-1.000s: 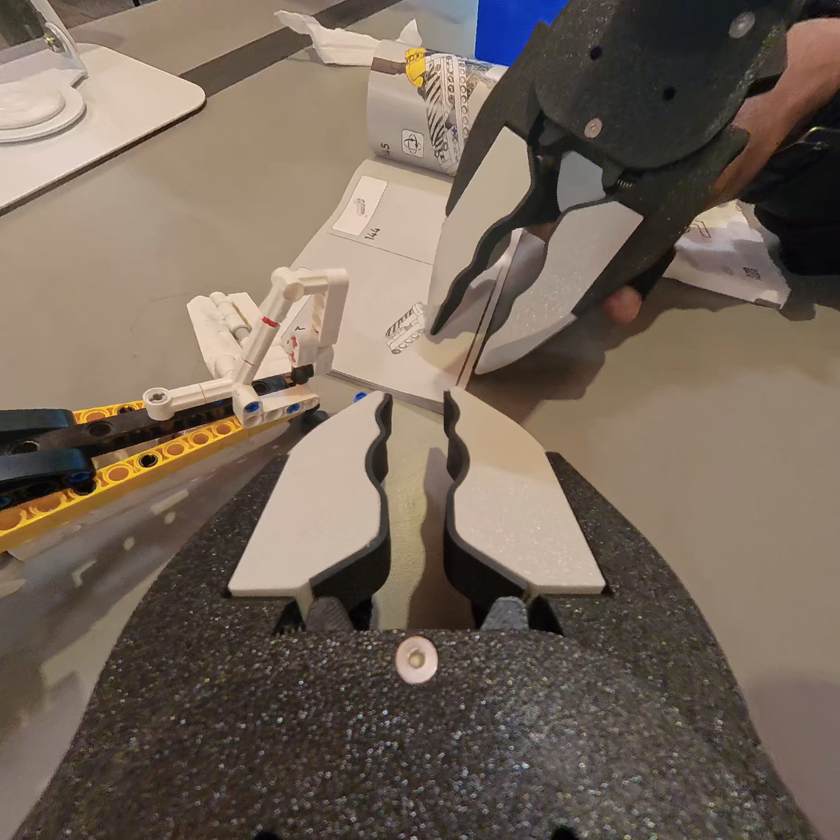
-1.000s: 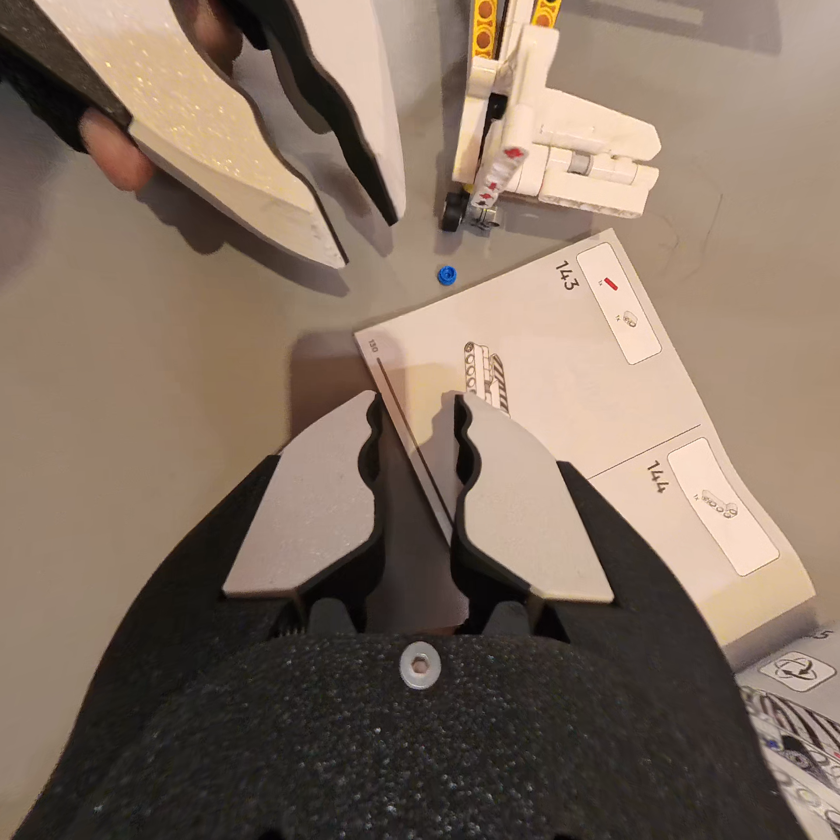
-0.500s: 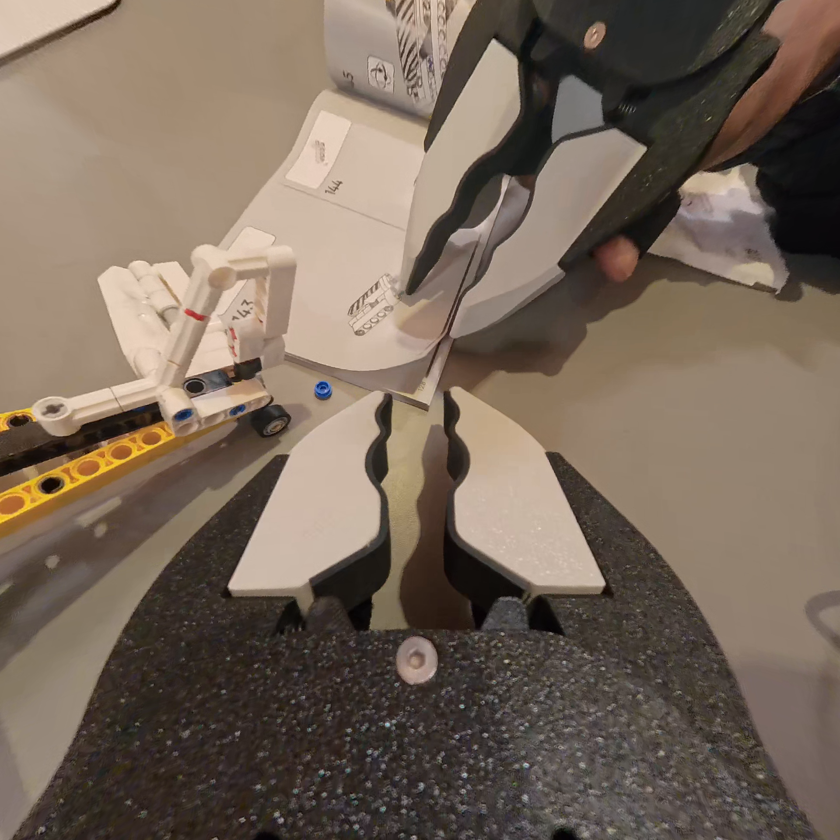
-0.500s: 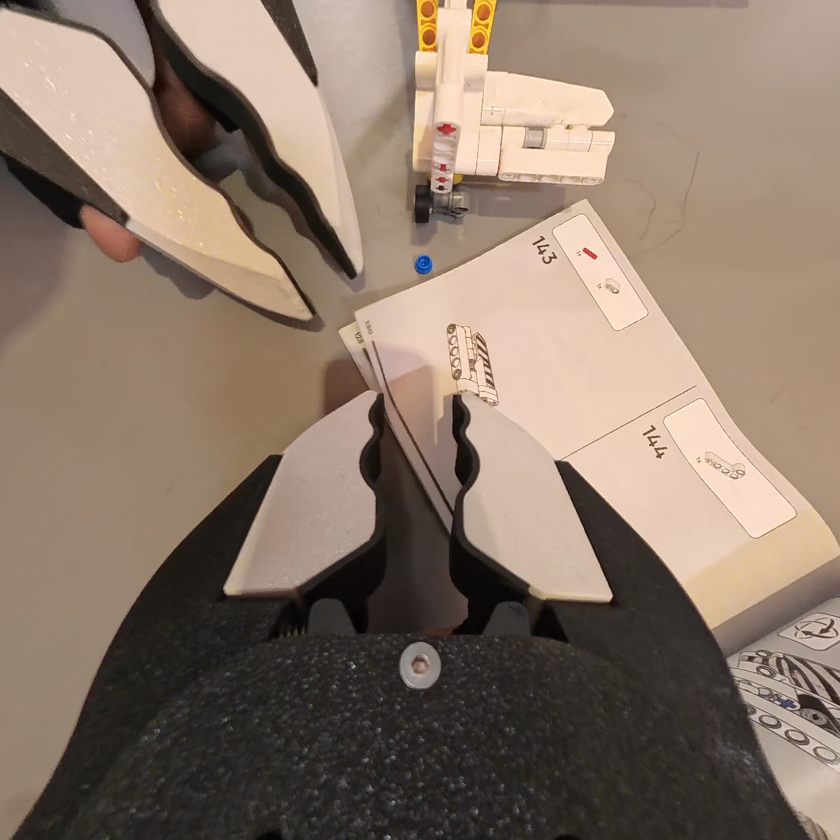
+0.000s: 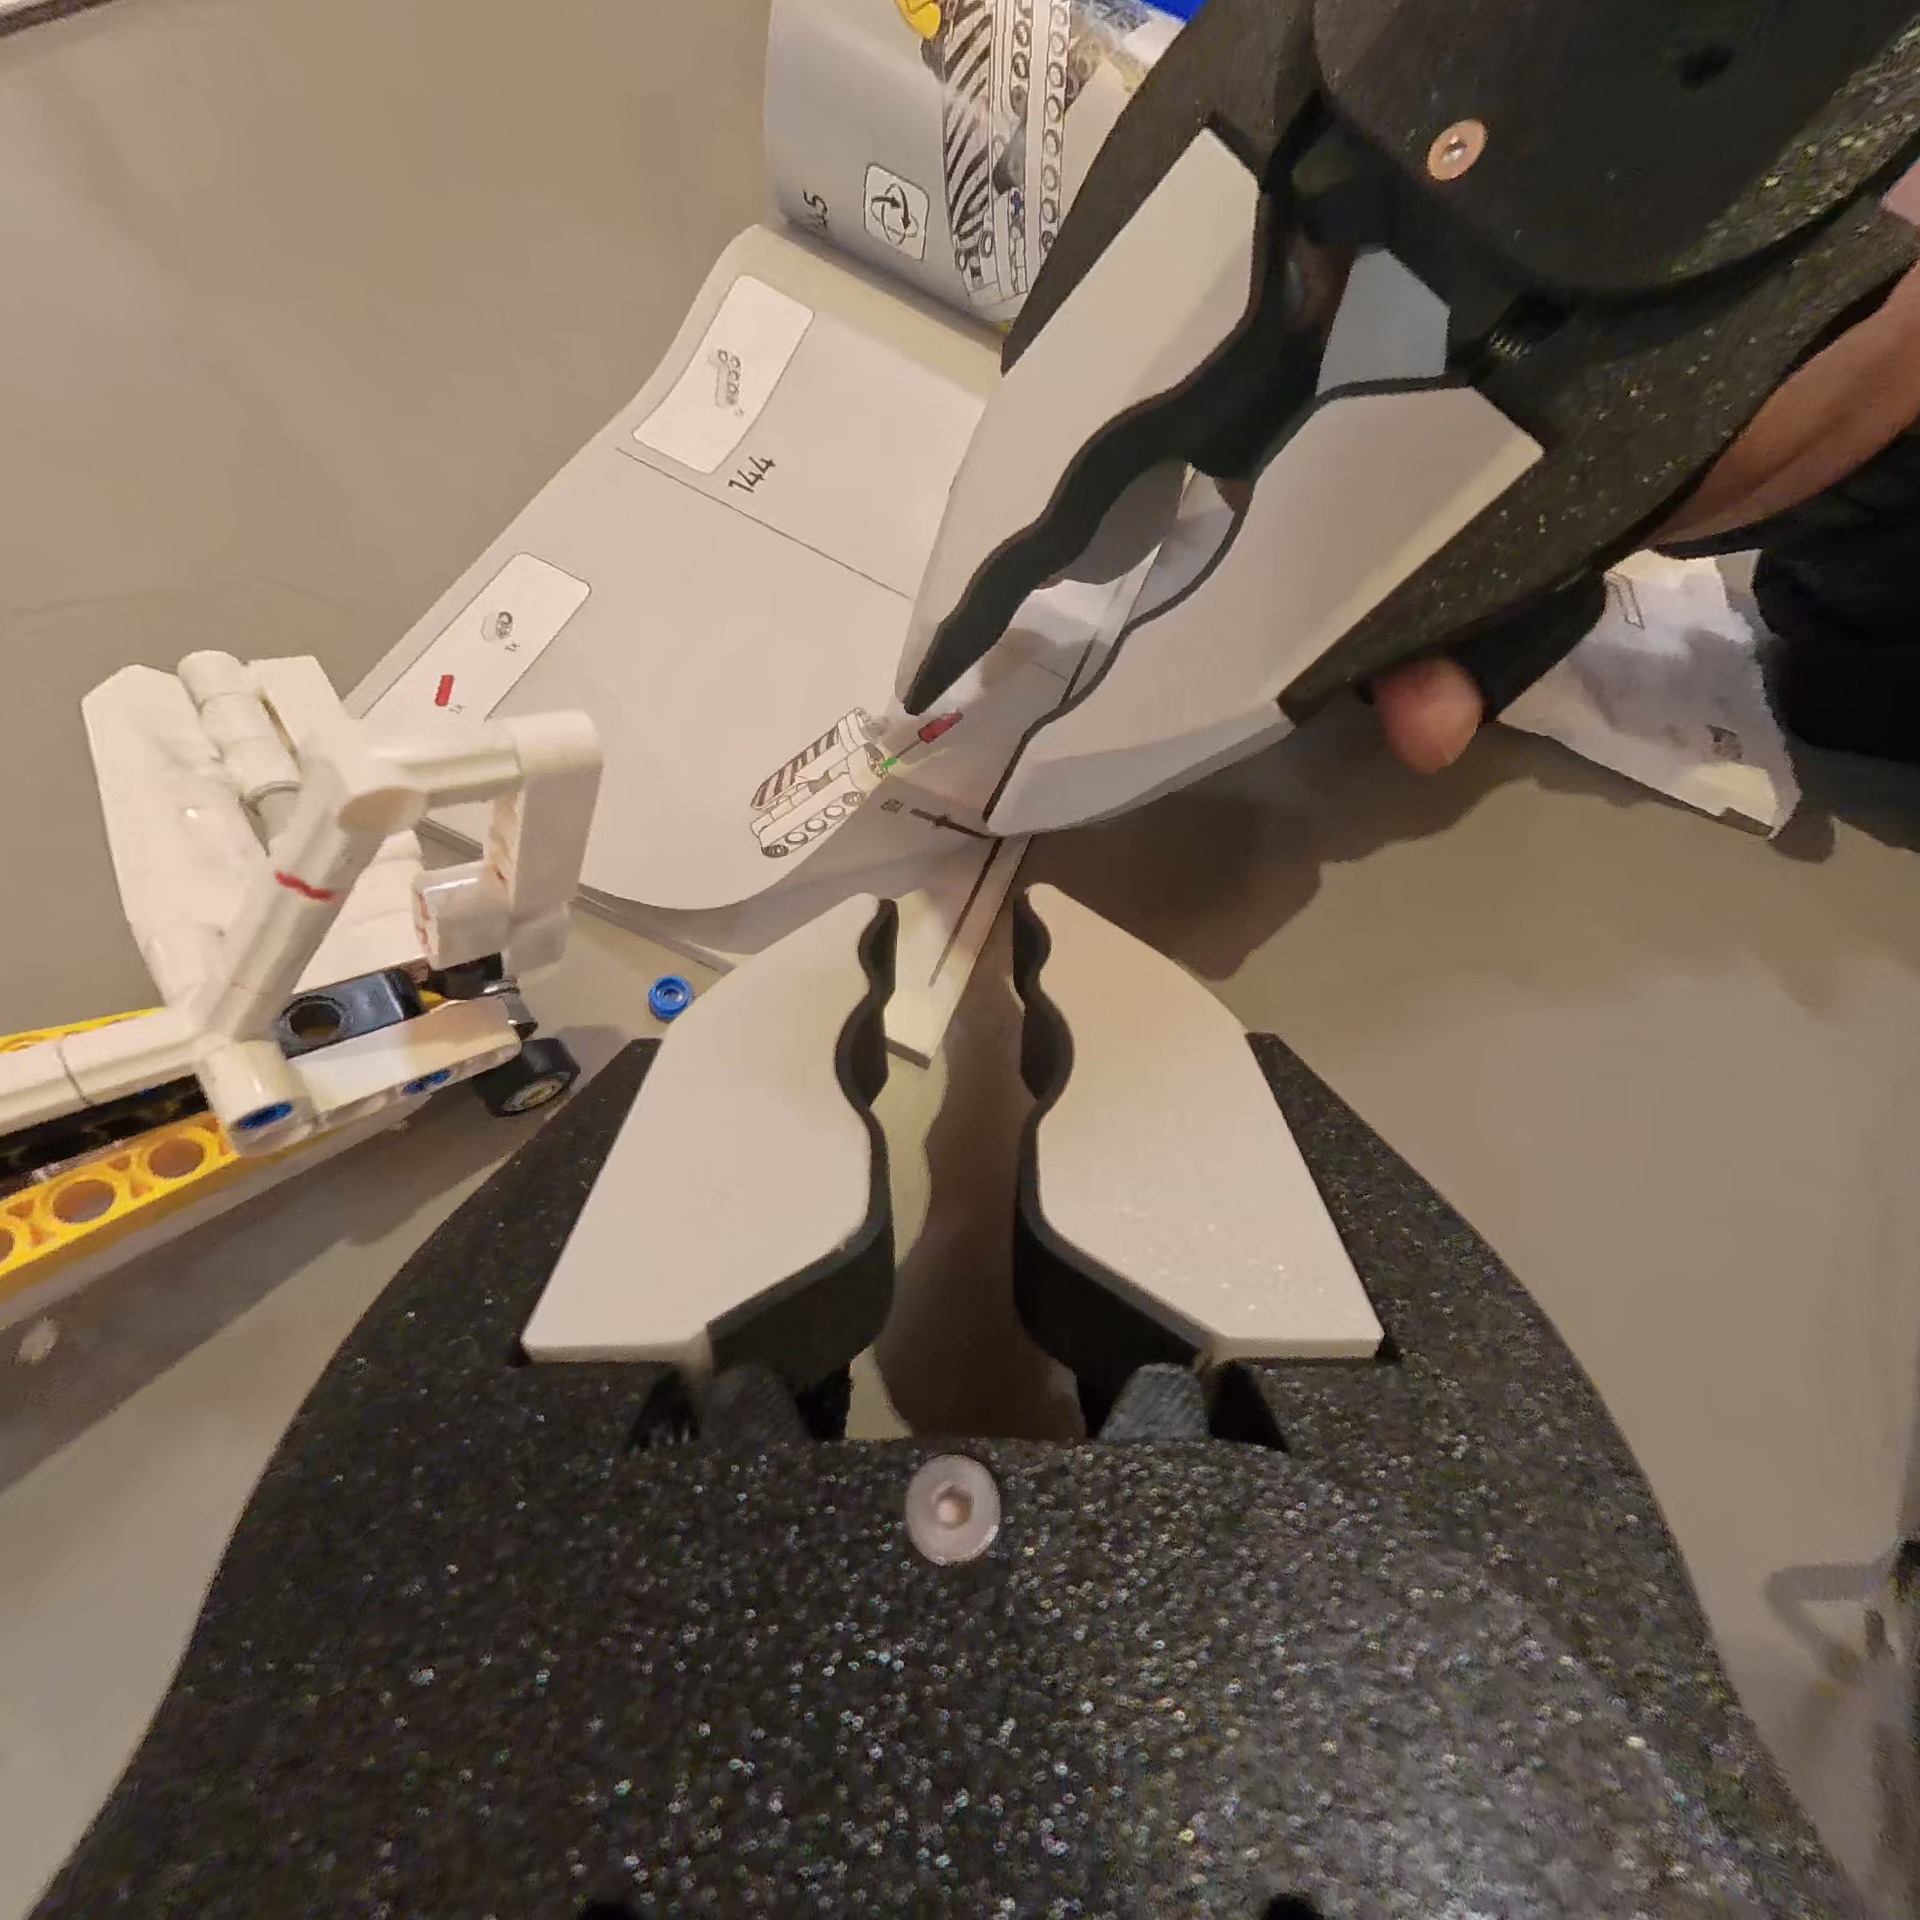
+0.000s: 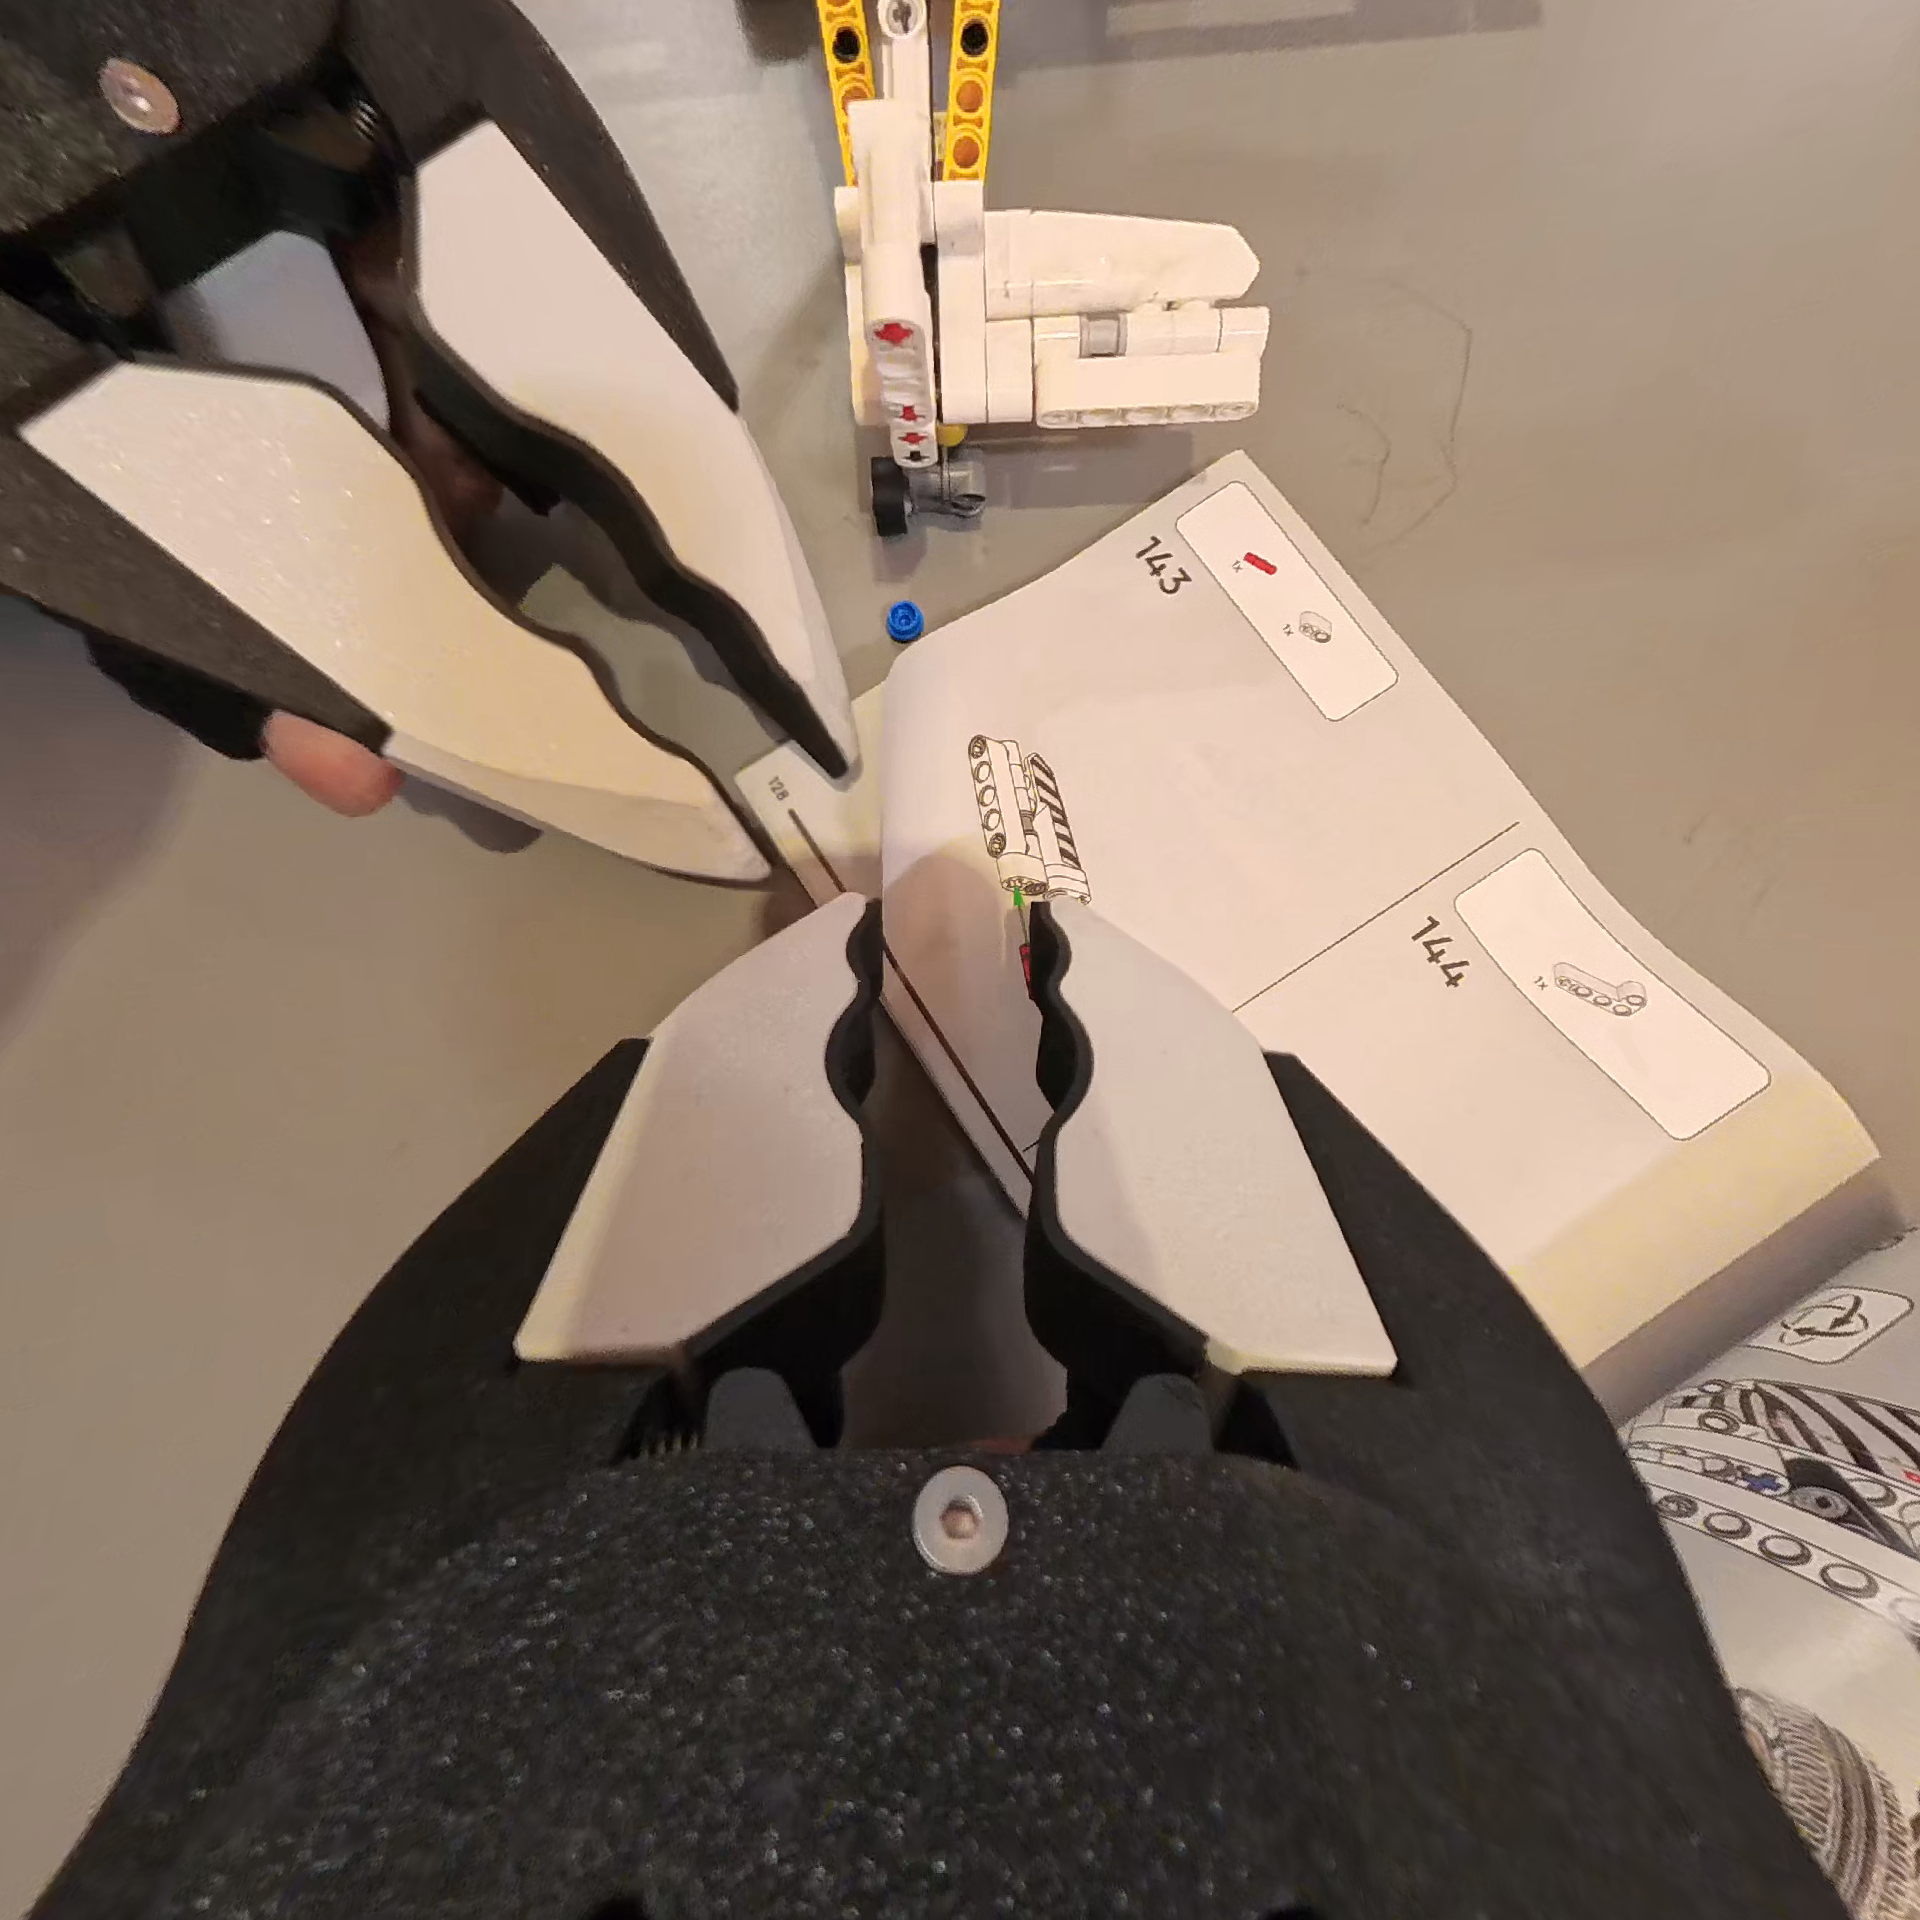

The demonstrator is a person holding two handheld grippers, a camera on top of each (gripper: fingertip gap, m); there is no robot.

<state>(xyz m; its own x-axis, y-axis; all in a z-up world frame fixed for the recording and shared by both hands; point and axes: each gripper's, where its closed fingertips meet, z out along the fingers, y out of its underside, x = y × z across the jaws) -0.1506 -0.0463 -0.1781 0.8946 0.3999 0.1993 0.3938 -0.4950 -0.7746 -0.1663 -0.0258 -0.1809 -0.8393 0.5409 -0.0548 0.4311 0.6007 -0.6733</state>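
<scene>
The right claw stands partly open with the free corner of a booklet page between its fingers. One finger lies on the printed side and the other seems to sit under the edge, so the sheet looks propped up, not pinched; a gap shows beside the paper. That would explain why the page bows up off the sheets below. The left claw, facing it almost tip to tip, is also partly open and holds nothing. Its far fingertip comes down at the corner of the lower pages, which would keep them flat on the surface while the top one rises. The booklet is pale grey-white with small line drawings of parts, rounded boxes and thin dividing rules, and further pages curl beyond the right claw. Left of the left claw's tips lies a small blue stud, and beyond it a white and yellow toy build with a little black wheel. A person's fingertip shows under the right claw's body.
</scene>
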